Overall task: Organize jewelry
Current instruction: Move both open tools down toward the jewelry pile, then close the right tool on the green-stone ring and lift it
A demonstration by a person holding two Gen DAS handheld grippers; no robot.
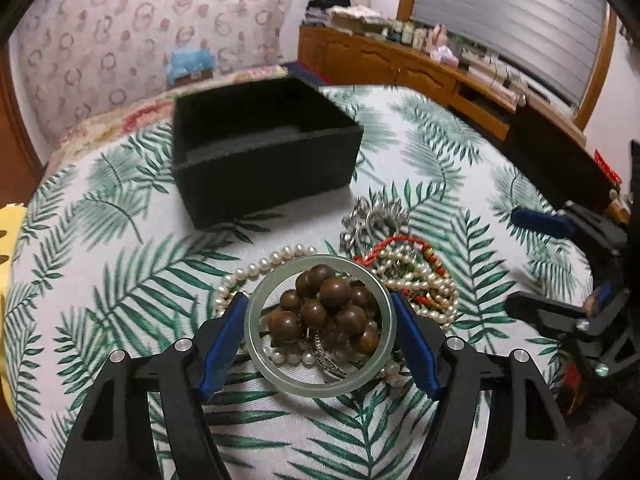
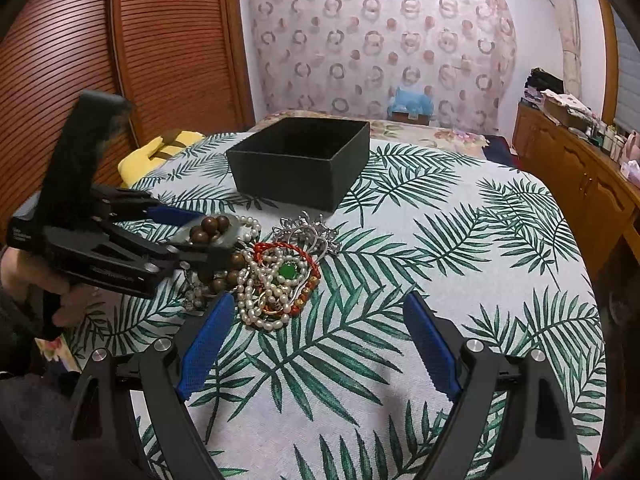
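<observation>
A pale green jade bangle (image 1: 320, 390) lies on the jewelry pile, ringed around a heap of brown wooden beads (image 1: 328, 304). My left gripper (image 1: 317, 295) straddles it, with both blue pads against the outer rim. In the right wrist view the left gripper (image 2: 212, 236) grips the bangle (image 2: 234, 240) from the left. Pearl strands (image 2: 256, 312), a red cord bracelet (image 2: 280, 246), a green stone (image 2: 289, 271) and a silver piece (image 2: 308, 232) are tangled beside it. My right gripper (image 2: 319, 296) is open just short of the pile, holding nothing. An open black box (image 2: 292, 184) stands behind.
Everything rests on a leaf-print cloth (image 2: 440, 260) over a bed. A yellow item (image 2: 148, 160) lies at the far left edge. A wooden cabinet (image 1: 400, 64) loaded with small items runs along the right. A person's hand (image 2: 24, 272) holds the left gripper.
</observation>
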